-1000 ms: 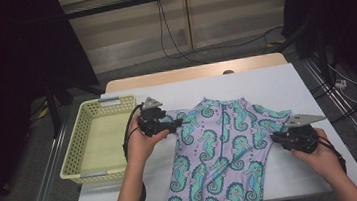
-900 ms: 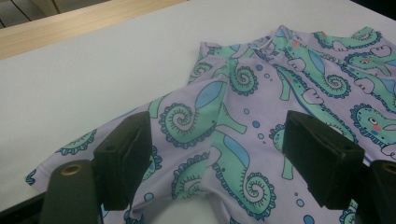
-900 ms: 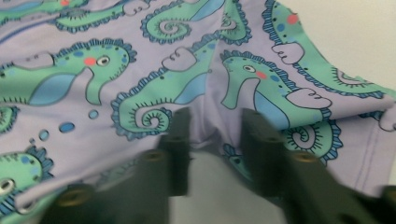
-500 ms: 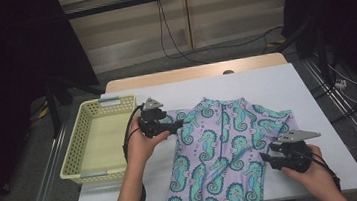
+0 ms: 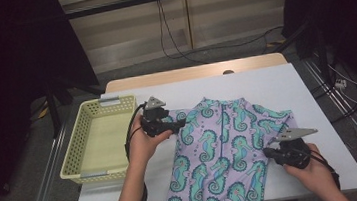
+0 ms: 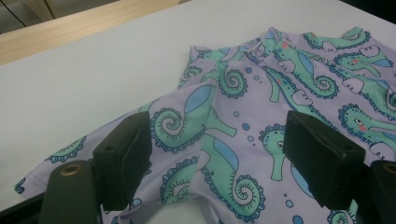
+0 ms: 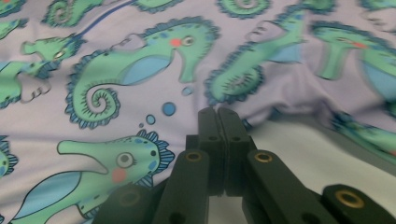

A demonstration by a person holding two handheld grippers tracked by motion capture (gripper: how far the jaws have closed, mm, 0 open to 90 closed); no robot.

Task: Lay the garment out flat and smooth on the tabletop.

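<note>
Right gripper (image 5: 272, 152), low right of the high view, has slid in from the garment's right edge toward its lower middle, jaws pressed together on a fabric edge (likely dragging it for a fold). Left gripper (image 5: 180, 124) stays at center-left, jaws wide over the garment (image 5: 221, 146). That garment is thin, stretchy-looking lilac cloth with green seahorses, rumpled mid-worktop (image 5: 285, 79); ribbed yellow basket (image 5: 72, 164) at left.

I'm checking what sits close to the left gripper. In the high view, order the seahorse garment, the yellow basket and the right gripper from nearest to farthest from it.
1. Seahorse garment: under the left gripper.
2. Yellow basket: just beside it, toward the table's left edge.
3. Right gripper: across the garment, by its right edge.
</note>
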